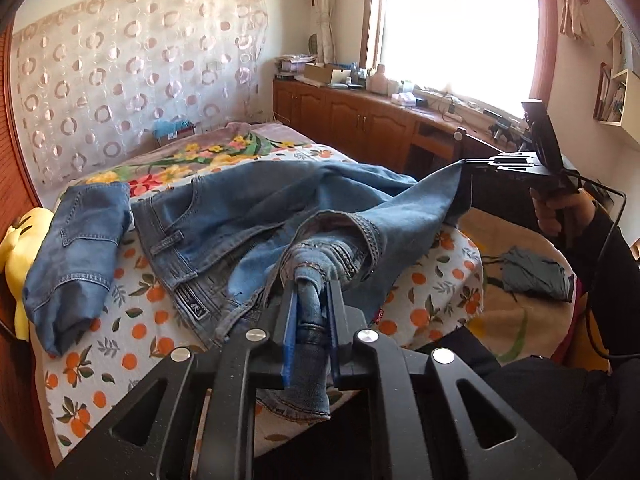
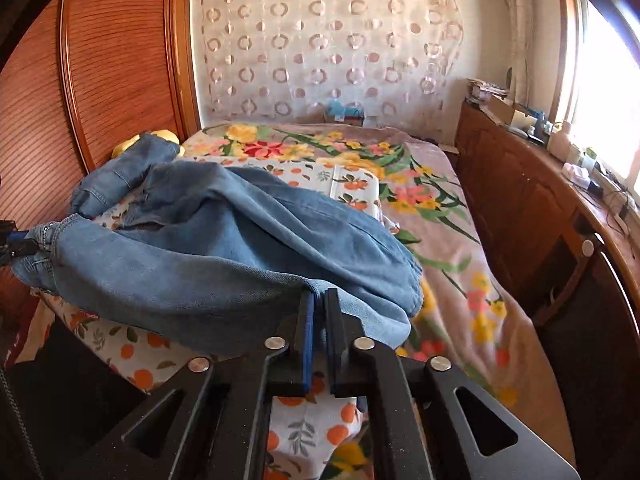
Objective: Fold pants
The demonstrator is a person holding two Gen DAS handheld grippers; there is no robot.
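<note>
Left wrist view: my left gripper (image 1: 312, 280) clenches a bunched hem of the jeans (image 1: 248, 208), which sprawl unfolded on the bed (image 1: 132, 332). Right wrist view: my right gripper (image 2: 318, 300) pinches the denim's edge; folding has barely begun, I judge.

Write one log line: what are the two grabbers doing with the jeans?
left gripper: shut on jeans hem | right gripper: shut on jeans edge | jeans: lifted between grippers over bed

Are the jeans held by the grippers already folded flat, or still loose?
Still loose: the jeans hang bunched and rumpled between left gripper and right gripper above the bed.
</note>
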